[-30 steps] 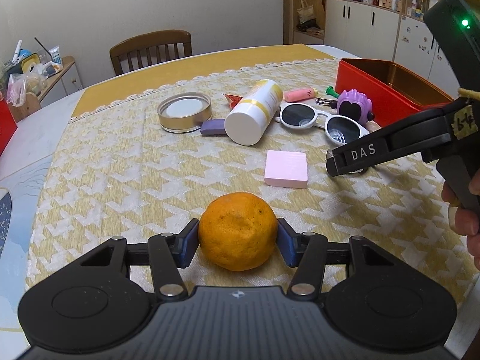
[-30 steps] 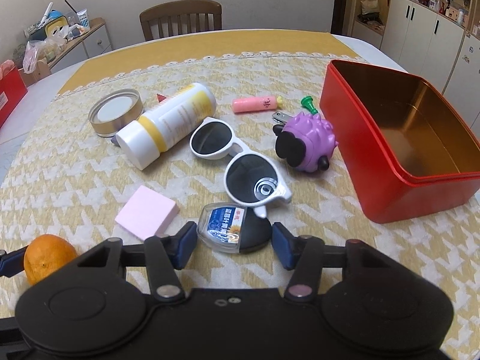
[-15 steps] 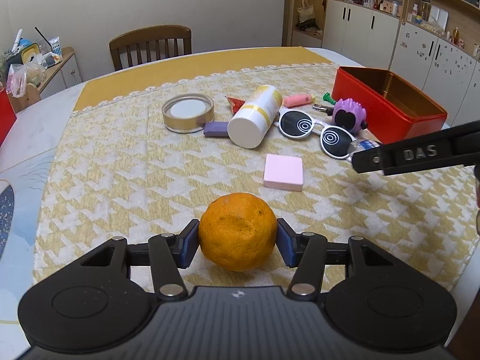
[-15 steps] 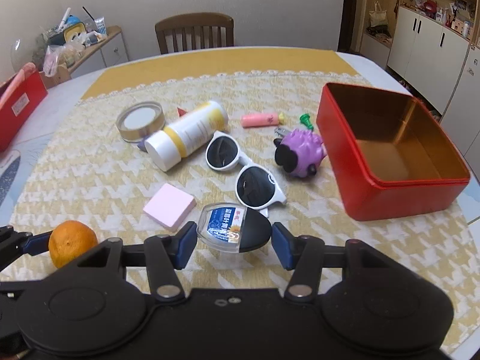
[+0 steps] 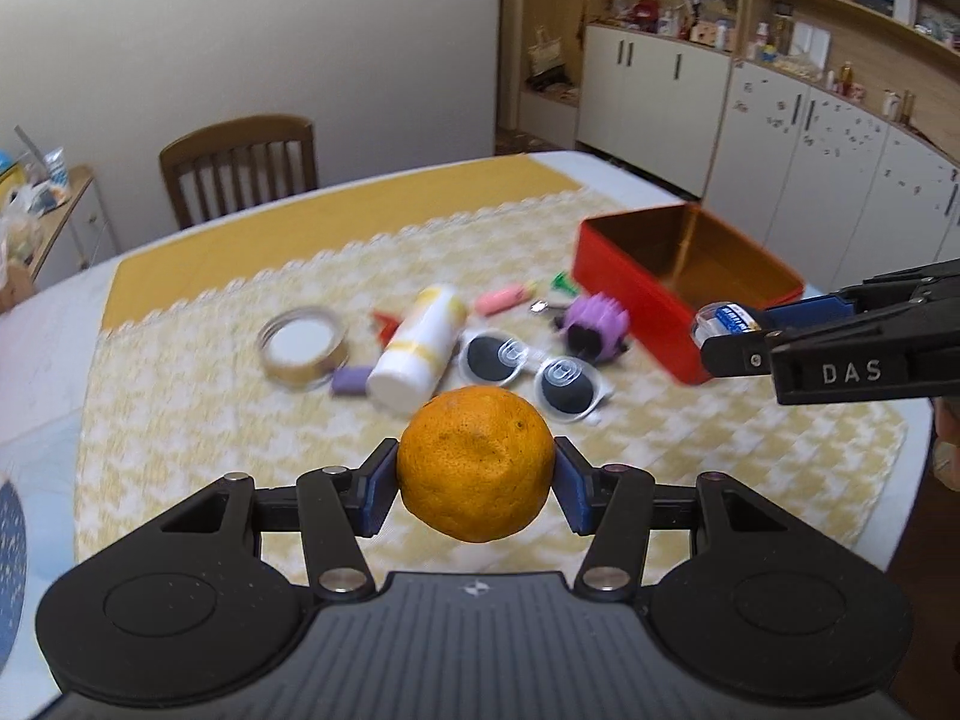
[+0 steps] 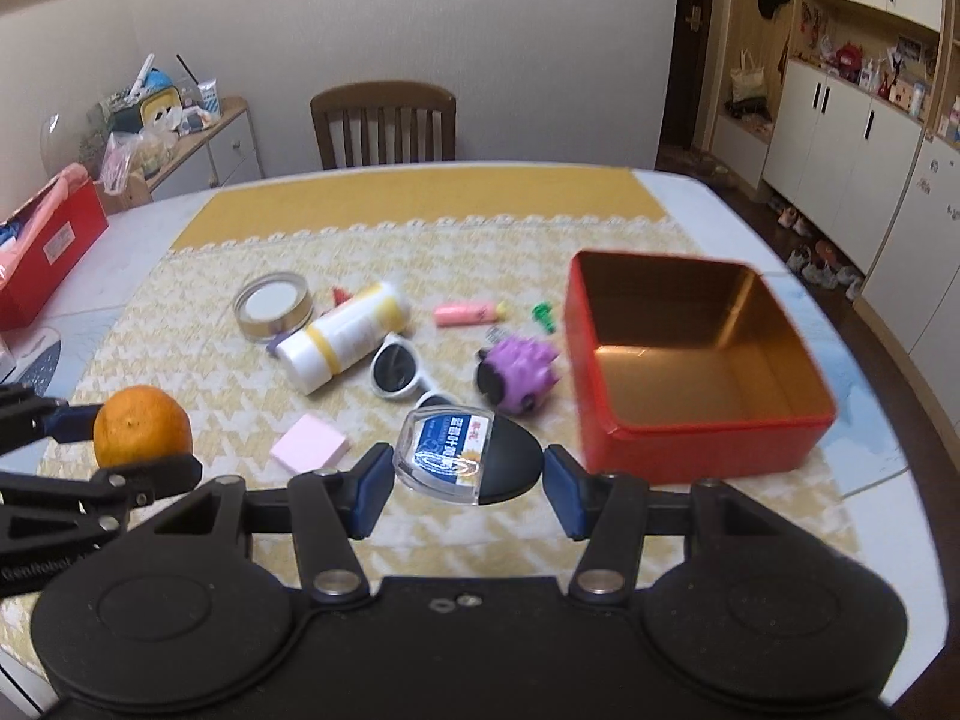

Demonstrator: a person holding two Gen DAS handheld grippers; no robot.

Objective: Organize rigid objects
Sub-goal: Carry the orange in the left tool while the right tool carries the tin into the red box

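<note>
The orange (image 5: 475, 464) sits clamped between the blue pads of my left tool (image 5: 475, 474), lifted clear of the tabletop (image 5: 180, 396). My right tool (image 6: 465, 474) is closed on a small clear-lidded case (image 6: 462, 456) with a blue label, also held in the air. Ahead and to the right of that tool stands the open red tin (image 6: 696, 354). Straight ahead lie the white sunglasses (image 6: 399, 369), purple spiky toy (image 6: 519, 375) and white bottle (image 6: 342, 342); the pink pad (image 6: 309, 452) lies just left.
</note>
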